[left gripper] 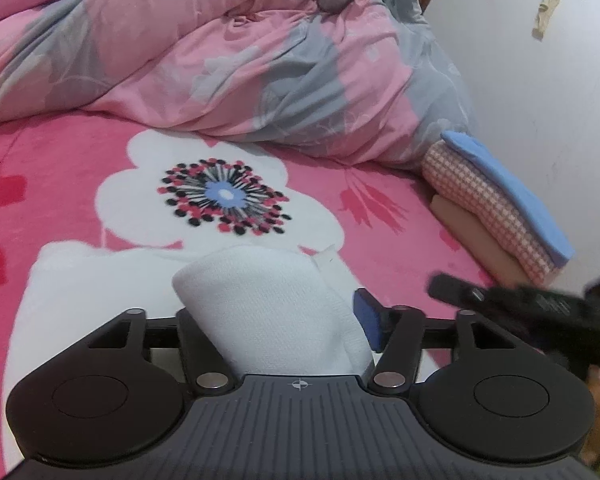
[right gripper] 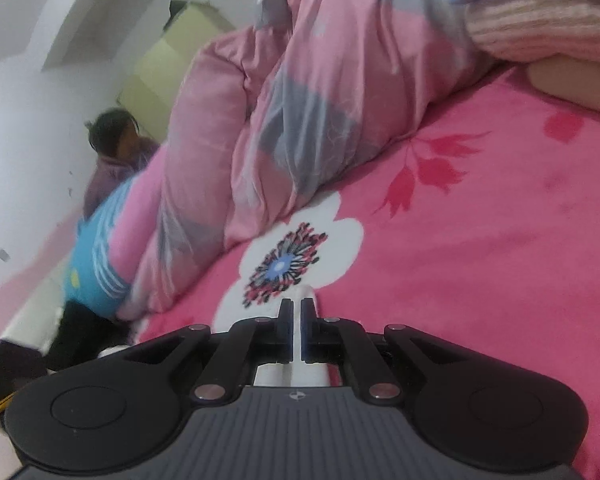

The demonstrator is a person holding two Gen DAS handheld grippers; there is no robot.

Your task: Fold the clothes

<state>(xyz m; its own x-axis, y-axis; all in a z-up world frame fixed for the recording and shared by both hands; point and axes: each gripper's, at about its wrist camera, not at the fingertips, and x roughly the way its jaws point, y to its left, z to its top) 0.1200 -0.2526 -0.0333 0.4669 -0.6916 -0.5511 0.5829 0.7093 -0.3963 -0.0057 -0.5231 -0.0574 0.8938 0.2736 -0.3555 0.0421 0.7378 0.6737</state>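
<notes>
Now my left claw (left gripper: 278,320) gapes around a fold of white cloth (left gripper: 260,312) on the pink bed (left gripper: 400,240), just below its flower print (left gripper: 220,196); my right claw (right gripper: 297,320) pinches the cloth's edge.

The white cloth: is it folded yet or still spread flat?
Partly folded: the white cloth is doubled over in a rounded bend between the left gripper's jaws, the rest flat on the bed.
</notes>
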